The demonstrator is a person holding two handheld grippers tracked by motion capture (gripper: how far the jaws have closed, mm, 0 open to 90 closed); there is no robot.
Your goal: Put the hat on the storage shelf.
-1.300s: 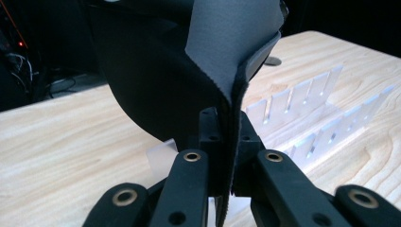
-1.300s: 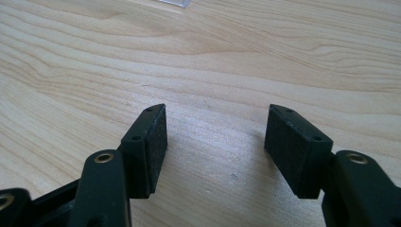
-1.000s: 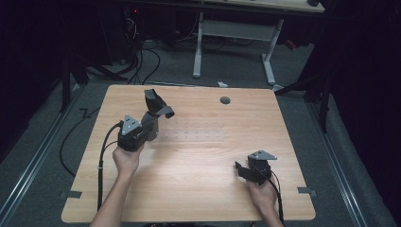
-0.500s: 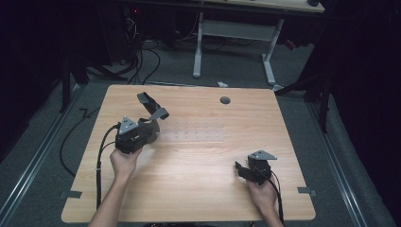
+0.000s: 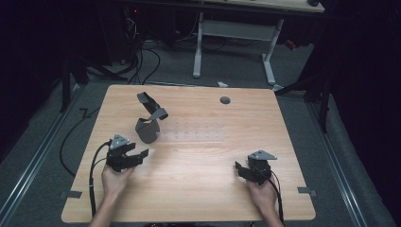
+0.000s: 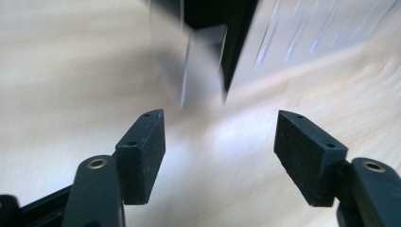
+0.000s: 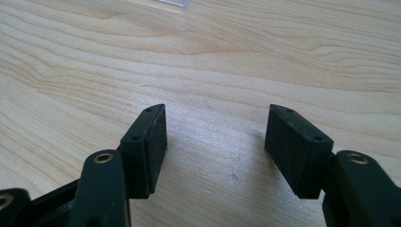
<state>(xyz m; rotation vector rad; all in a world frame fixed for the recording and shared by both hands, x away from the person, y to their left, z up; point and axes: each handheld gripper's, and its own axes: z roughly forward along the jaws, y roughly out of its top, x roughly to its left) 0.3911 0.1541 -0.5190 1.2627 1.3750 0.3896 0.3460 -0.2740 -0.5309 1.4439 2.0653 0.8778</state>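
So the big thing here is the light wood tabletop (image 5: 198,198), sitting on a grey floor with black cables trailing off to the left and a white-legged desk frame behind it. There's a small round grommet hole (image 5: 225,100) near the far edge. A clear plastic strip (image 5: 198,133) with rows of little marks lies flat around the middle of the tabletop, kinda hard to make out.

Next down in size: a dark grey folded thing (image 5: 149,120), looks like a bent strap or clip-shaped piece, stands on the tabletop at the left end of that clear strip. In the left gripper view it's just a blurry dark shape (image 6: 213,42) ahead of the jaws, nothing touching it.

The left tool (image 5: 137,156) sits near and just on the person's side of that grey thing. Its jaws have just been opening and stand well apart with nothing between them.

The right tool (image 5: 243,169) rests low over bare wood at the near right, well apart from everything, jaws apart and empty too
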